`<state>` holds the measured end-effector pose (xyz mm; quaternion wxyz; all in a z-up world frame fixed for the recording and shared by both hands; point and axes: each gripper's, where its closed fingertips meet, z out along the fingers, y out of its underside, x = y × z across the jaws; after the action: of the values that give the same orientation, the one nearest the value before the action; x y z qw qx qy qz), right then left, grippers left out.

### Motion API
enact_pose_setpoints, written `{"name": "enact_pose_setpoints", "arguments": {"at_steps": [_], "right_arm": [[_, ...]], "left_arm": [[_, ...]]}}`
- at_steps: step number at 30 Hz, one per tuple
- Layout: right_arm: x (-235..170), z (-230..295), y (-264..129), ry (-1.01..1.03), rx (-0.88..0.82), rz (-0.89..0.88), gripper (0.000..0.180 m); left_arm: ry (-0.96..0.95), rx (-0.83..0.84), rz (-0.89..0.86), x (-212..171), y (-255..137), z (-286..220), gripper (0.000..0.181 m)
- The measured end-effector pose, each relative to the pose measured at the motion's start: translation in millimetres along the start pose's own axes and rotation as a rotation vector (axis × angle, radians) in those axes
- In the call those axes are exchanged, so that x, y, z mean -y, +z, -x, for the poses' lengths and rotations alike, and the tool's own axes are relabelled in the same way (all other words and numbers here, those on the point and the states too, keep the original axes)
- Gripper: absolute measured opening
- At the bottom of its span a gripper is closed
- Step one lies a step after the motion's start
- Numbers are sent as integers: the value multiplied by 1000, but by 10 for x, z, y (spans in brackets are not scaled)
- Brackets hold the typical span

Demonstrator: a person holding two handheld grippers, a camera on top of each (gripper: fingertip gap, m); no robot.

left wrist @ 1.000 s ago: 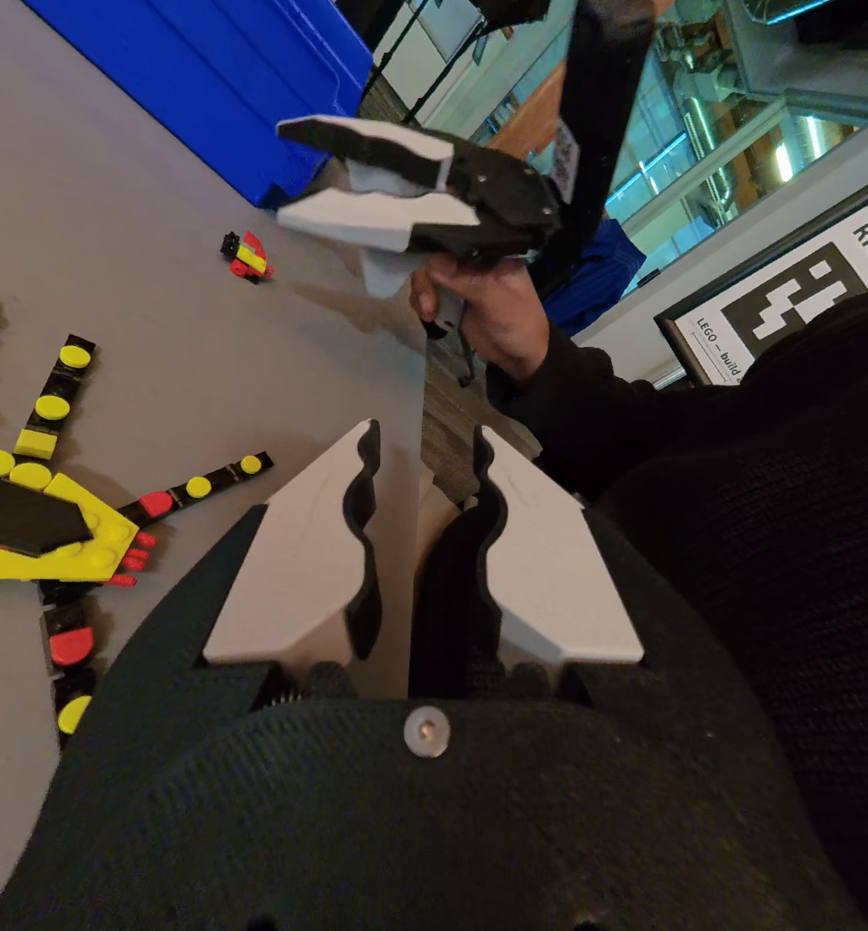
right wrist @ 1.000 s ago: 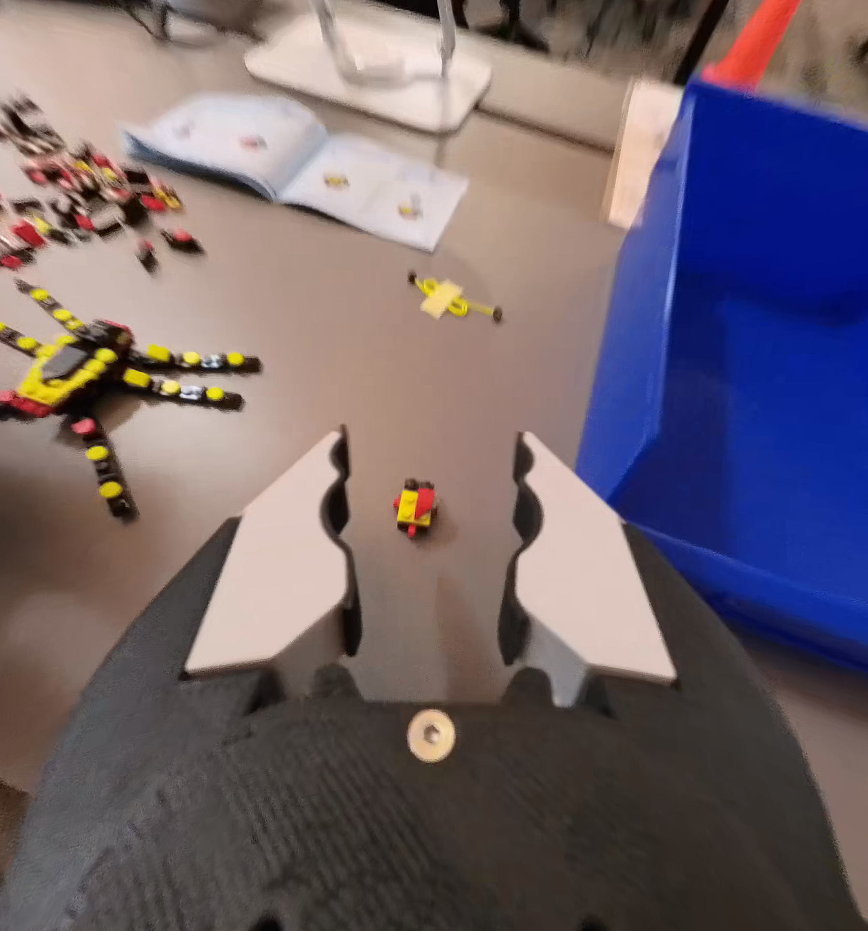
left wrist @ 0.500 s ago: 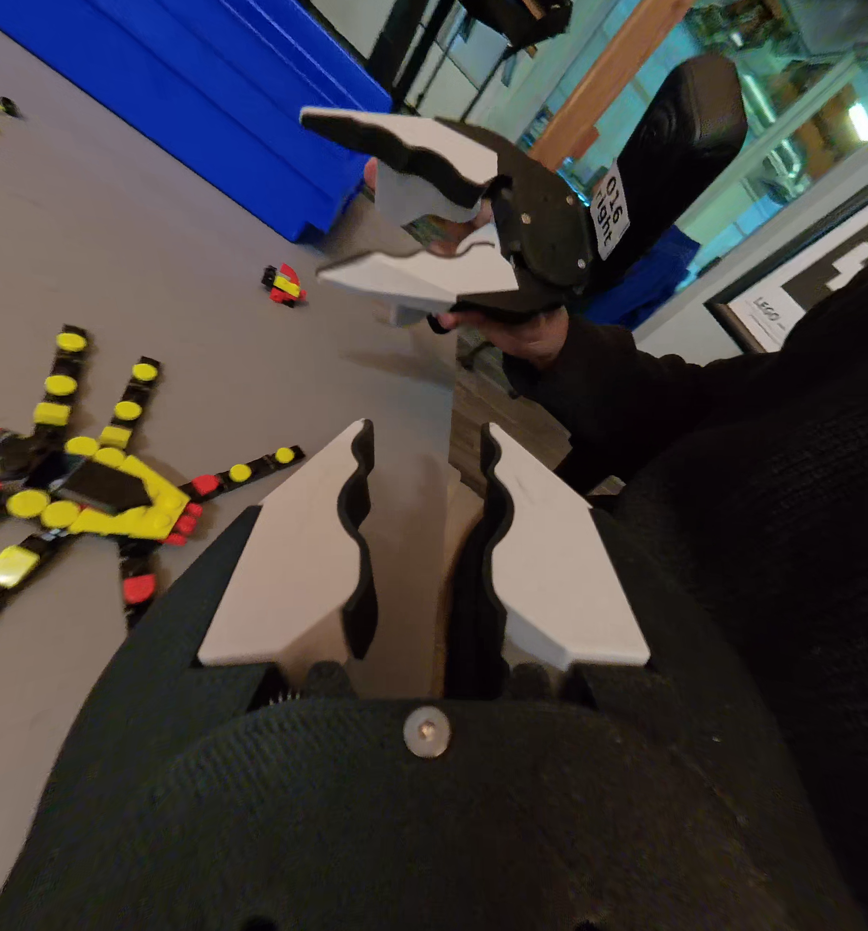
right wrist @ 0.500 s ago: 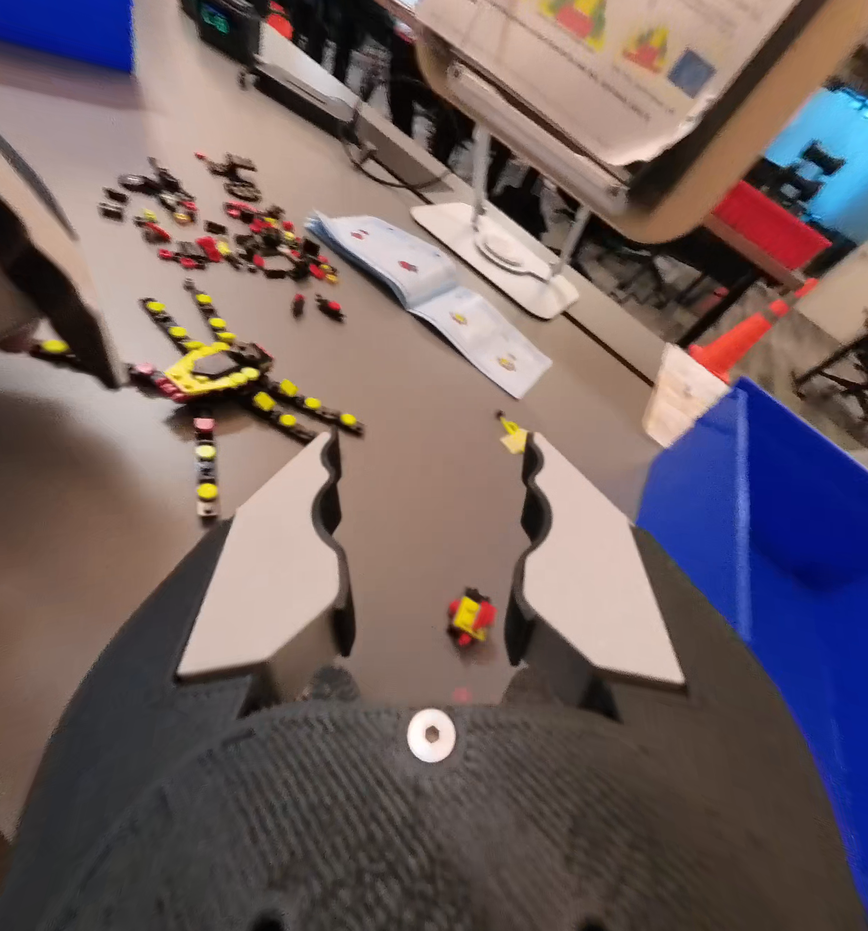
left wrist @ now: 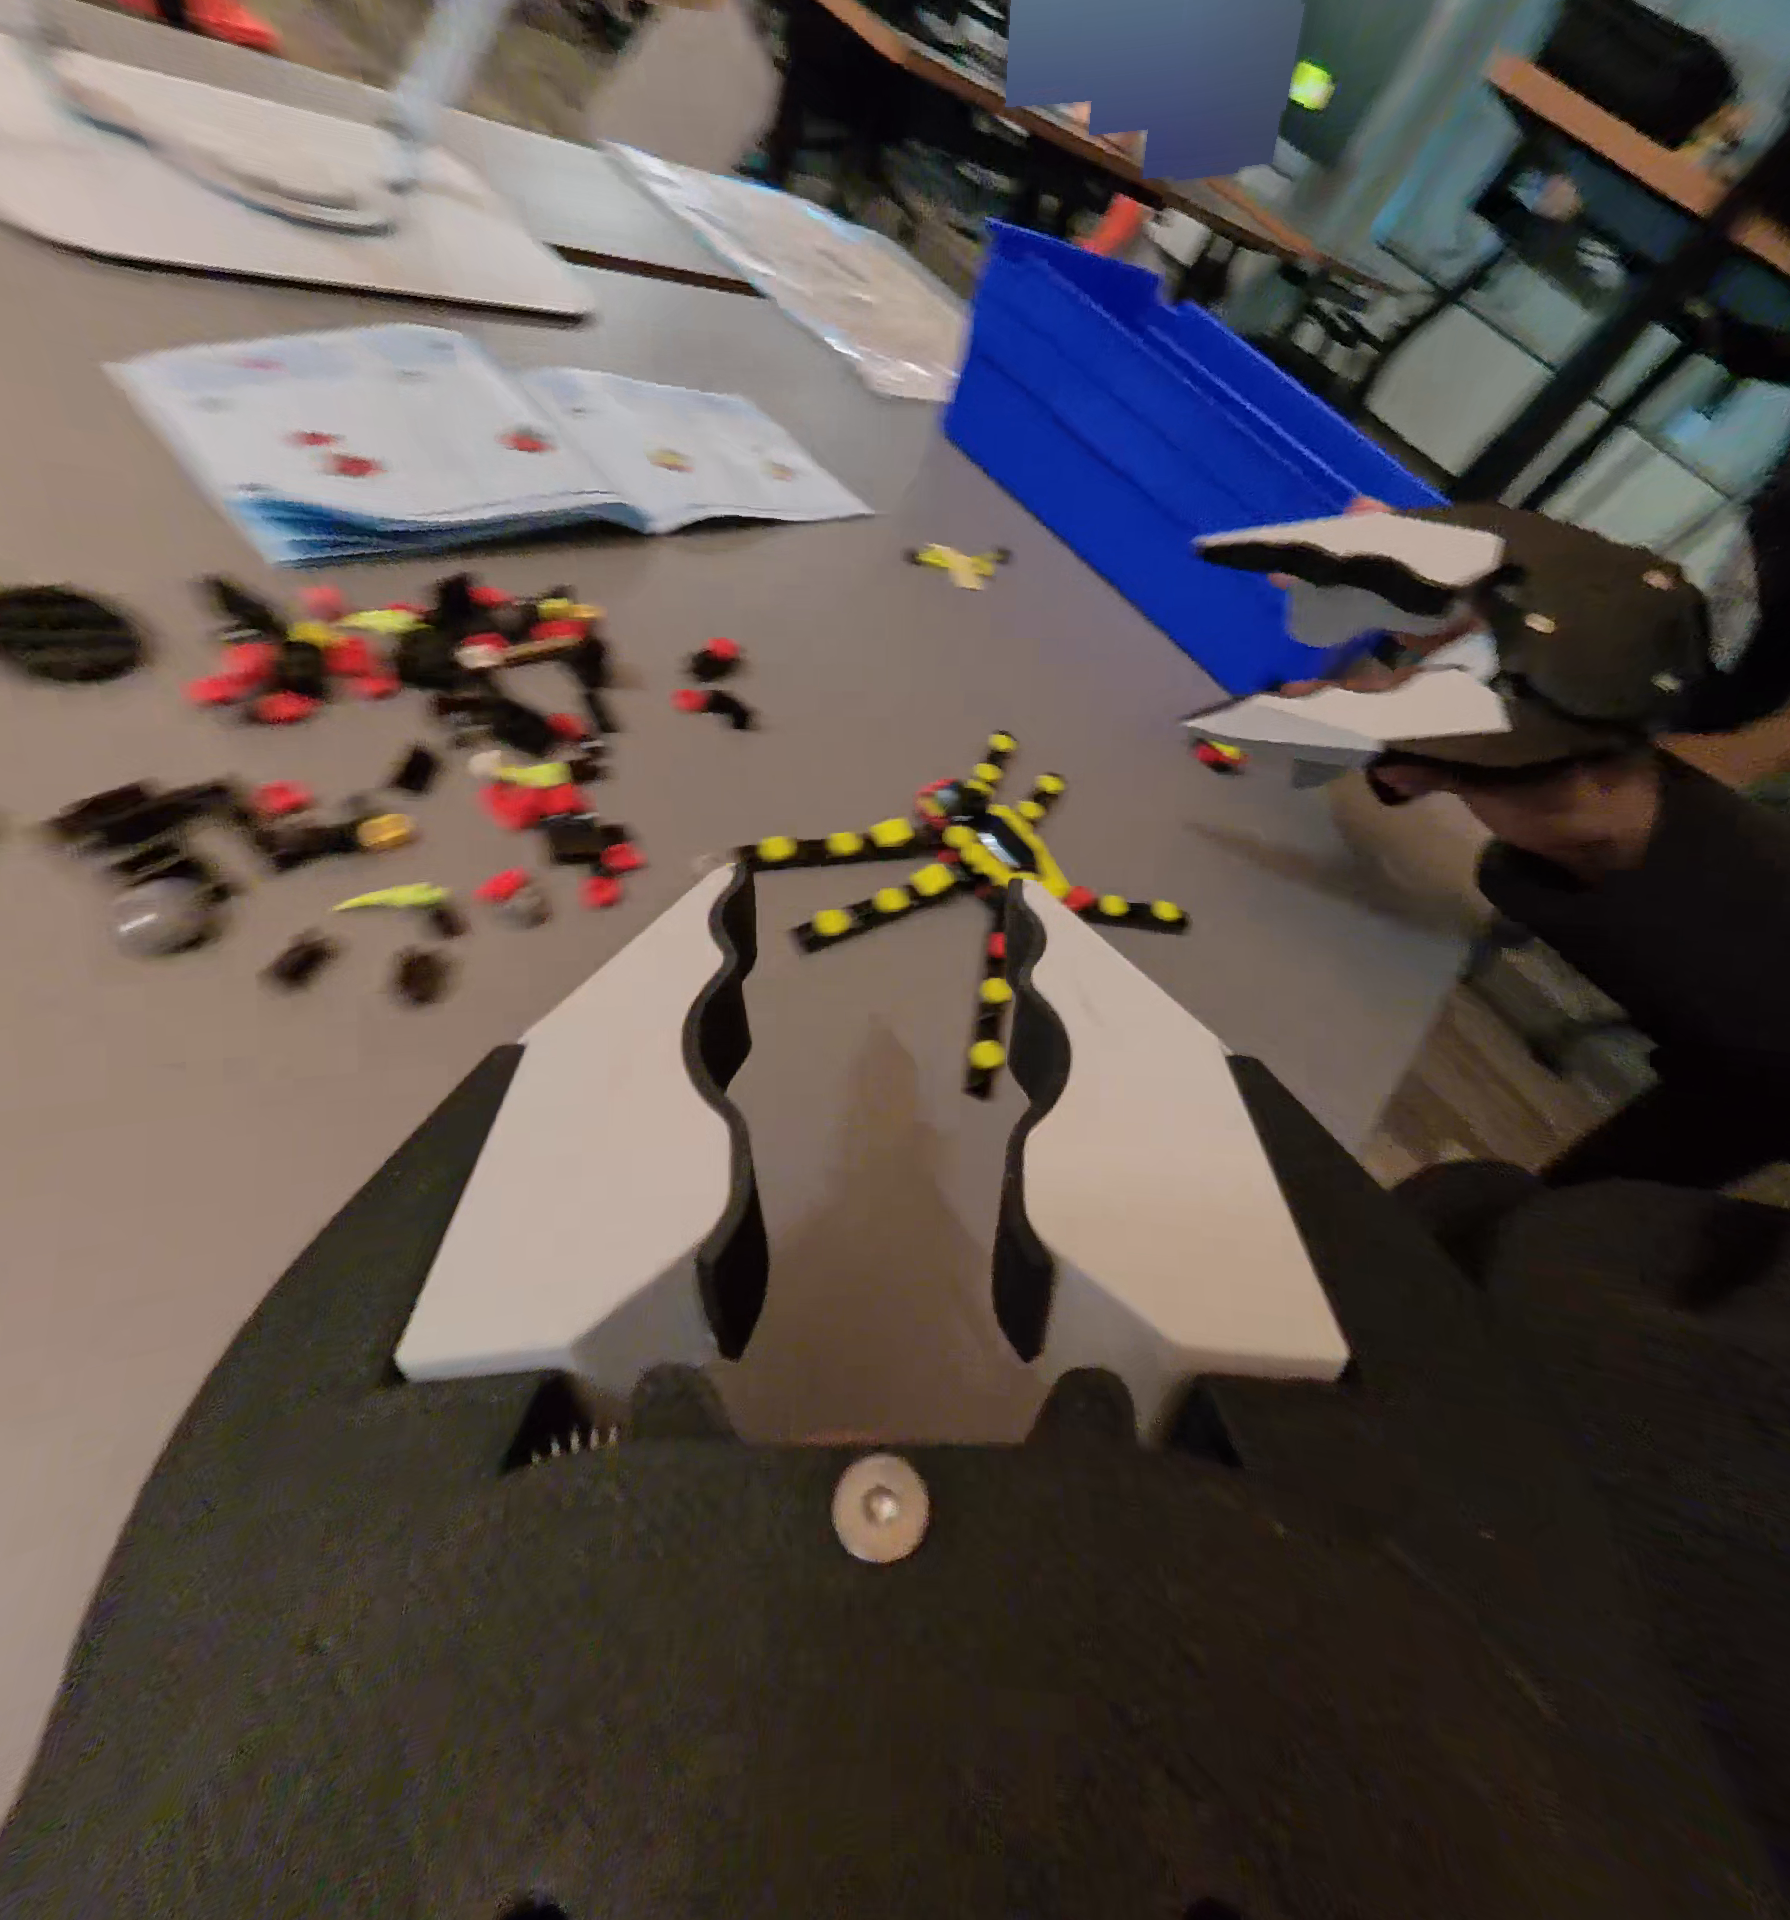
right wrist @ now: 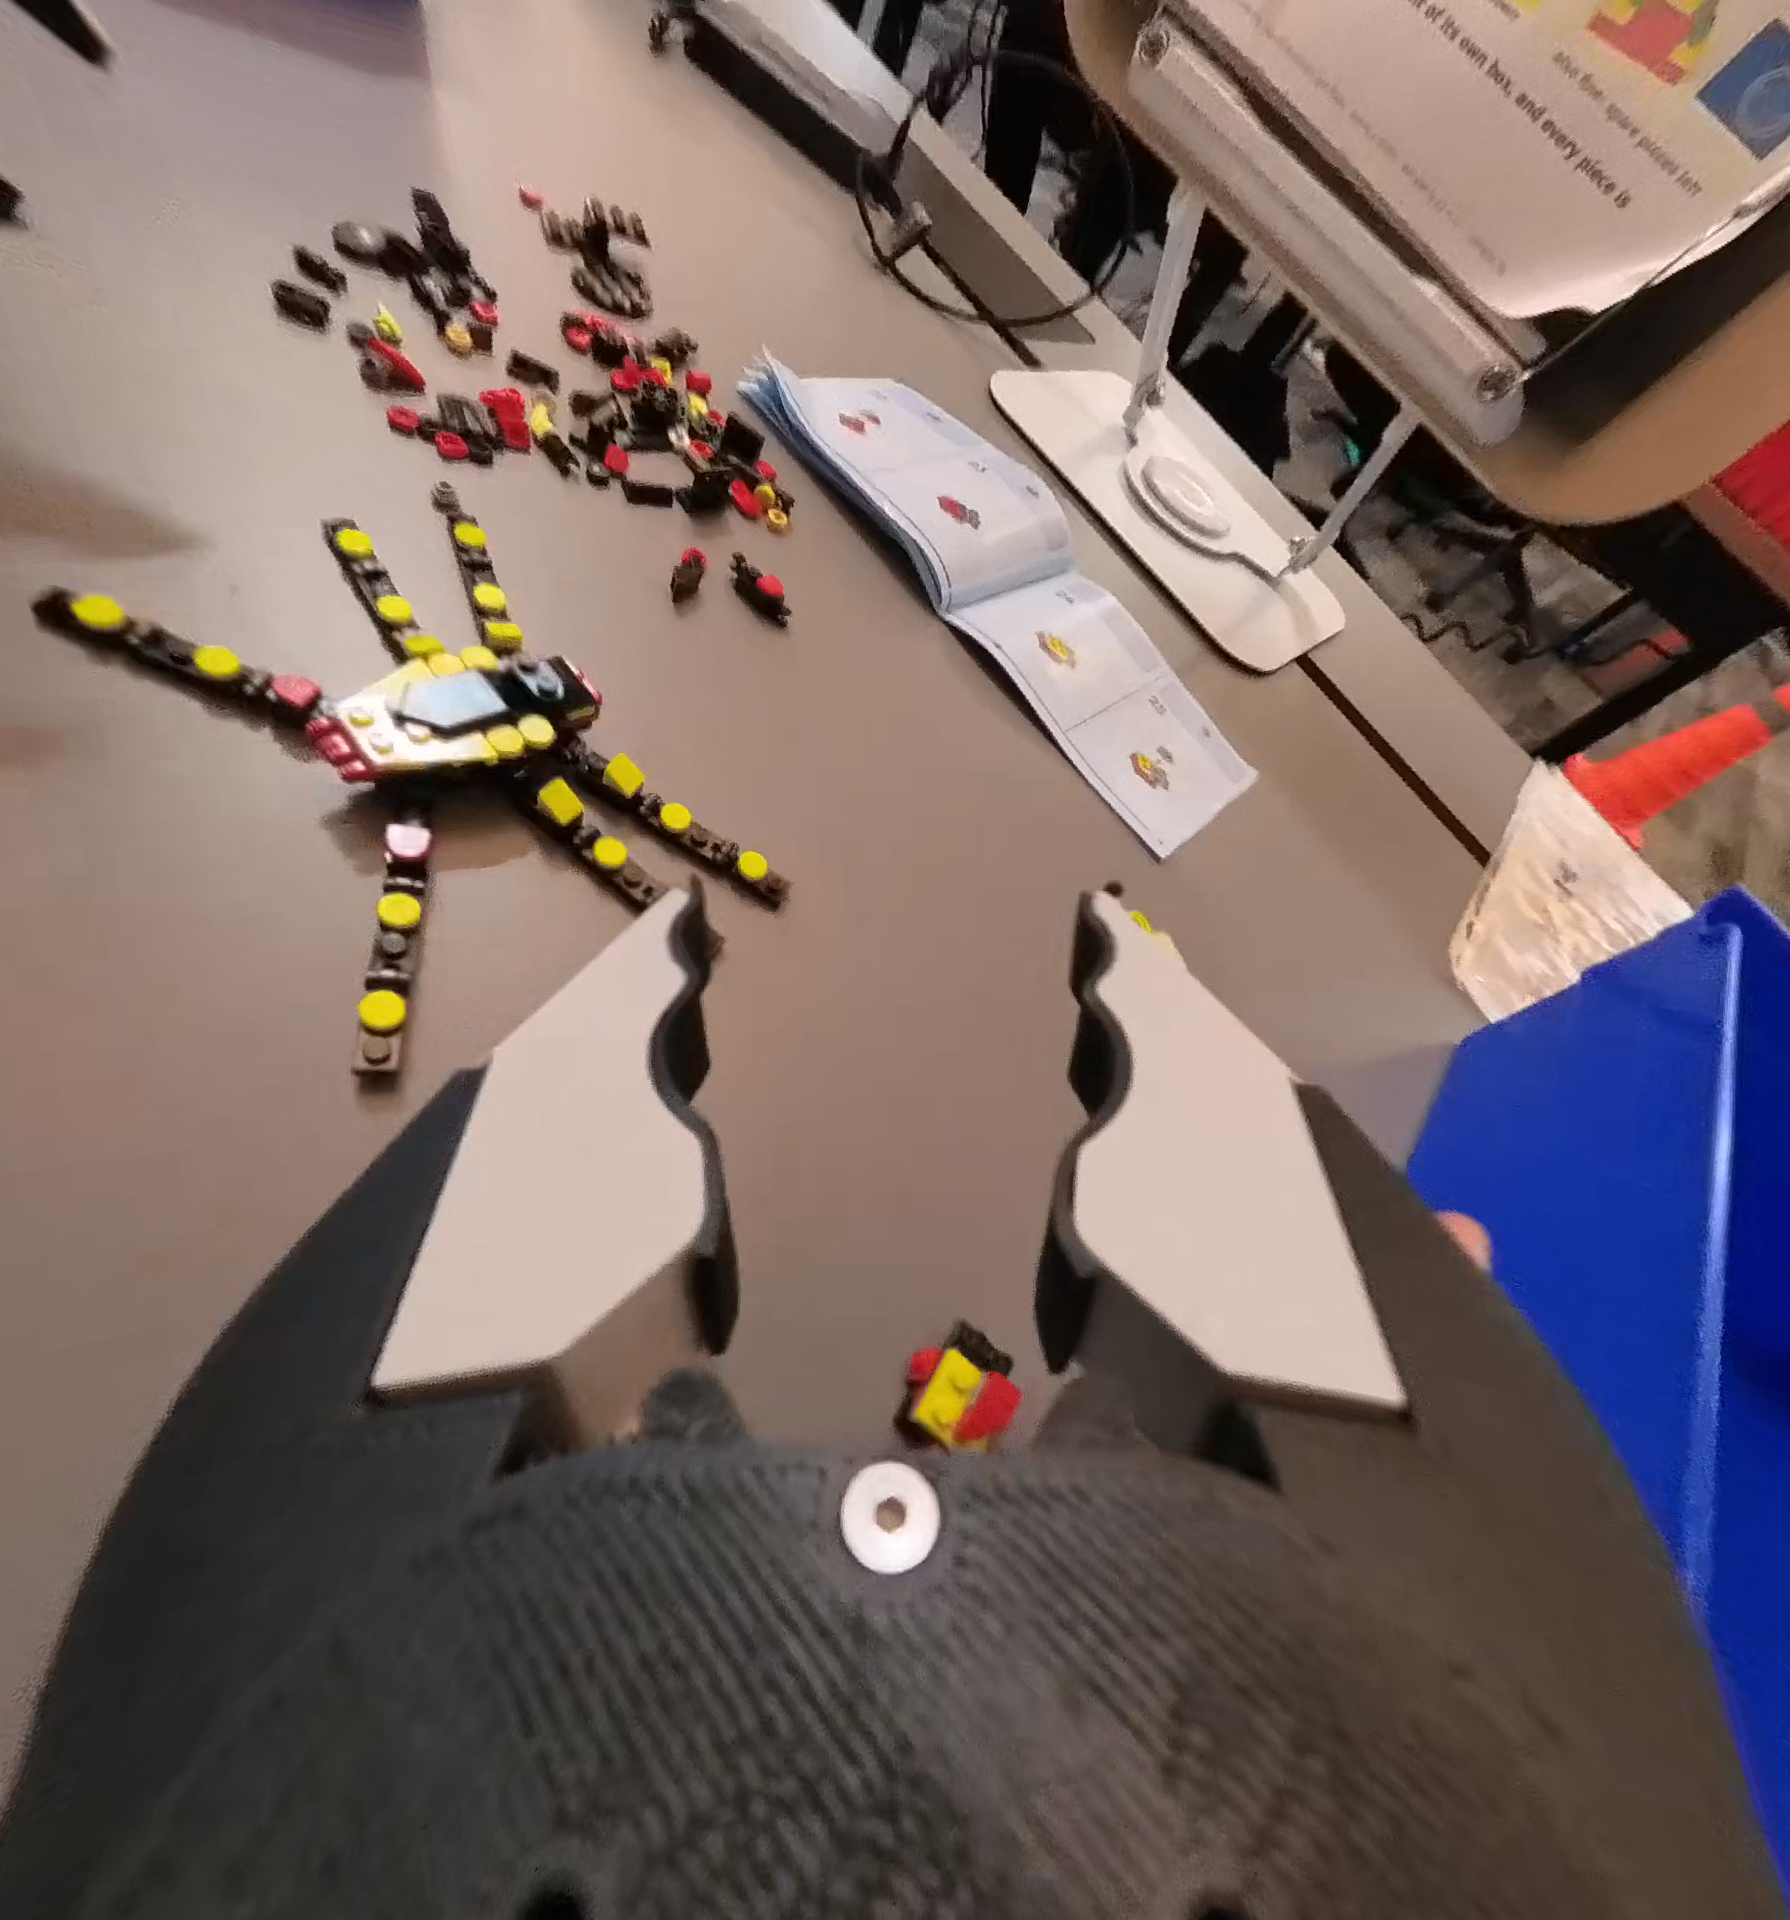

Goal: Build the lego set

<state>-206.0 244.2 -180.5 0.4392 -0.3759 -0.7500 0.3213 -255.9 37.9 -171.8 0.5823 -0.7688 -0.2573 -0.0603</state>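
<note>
A black and yellow spider-like lego model [left wrist: 984, 862] [right wrist: 455, 707] lies flat on the grey table, legs spread. A small red, yellow and black lego piece [right wrist: 958, 1387] lies on the table under my right gripper [right wrist: 891, 914], which is open and empty above it. In the left wrist view this piece [left wrist: 1221, 755] sits just below the right gripper [left wrist: 1197, 634]. My left gripper [left wrist: 875, 883] is open and empty, above the table in front of the model. Loose red, black and yellow pieces [left wrist: 403, 727] [right wrist: 579, 395] are scattered beyond the model.
An open instruction booklet [left wrist: 475, 436] [right wrist: 1005, 582] lies behind the loose pieces. A blue bin [left wrist: 1151, 457] [right wrist: 1649, 1195] stands at the right. A white stand base [right wrist: 1171, 499] holds a board. A small yellow piece [left wrist: 958, 561] lies near the bin.
My left gripper has swung left from the table edge to face the model and the loose pieces, its jaws wider apart. My right gripper has passed over the small red and yellow piece.
</note>
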Motion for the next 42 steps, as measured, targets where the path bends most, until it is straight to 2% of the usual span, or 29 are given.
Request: {"name": "enact_pose_setpoints", "arguments": {"at_steps": [3,6,8,9,13,19,24,28,31,33,37,39,42], "right_arm": [[210,6,-17,28,21,-125,38],[390,-27,31,55,16,-221,39],[450,5,79,51,38,-264,20],[478,25,99,54,56,-276,15],[594,45,126,139,110,-328,14],[576,32,137,201,129,-321,42],[556,62,101,216,136,-315,53],[561,98,31,274,174,-330,55],[548,167,-30,335,240,-324,56],[470,158,-44,312,221,-303,51],[233,302,-51,166,235,-191,59],[246,330,-94,137,218,-203,71],[288,314,-160,151,185,-226,104]], "left_arm": [[-90,93,-63,38,-255,287,46],[-176,126,-105,30,-400,403,46],[-189,142,-92,-36,-423,409,46],[-181,147,-80,-69,-417,393,45],[-97,163,-9,-197,-327,297,45],[-39,140,67,-320,-174,213,42],[-123,84,42,-265,-137,201,42],[-205,19,7,-189,-100,176,44],[-248,-45,-34,-85,-64,114,53],[-242,-48,-42,-47,-25,110,62],[-213,-26,-24,-16,82,126,94],[-192,-43,-23,13,122,91,102],[-154,-32,-25,53,173,91,117]]}}
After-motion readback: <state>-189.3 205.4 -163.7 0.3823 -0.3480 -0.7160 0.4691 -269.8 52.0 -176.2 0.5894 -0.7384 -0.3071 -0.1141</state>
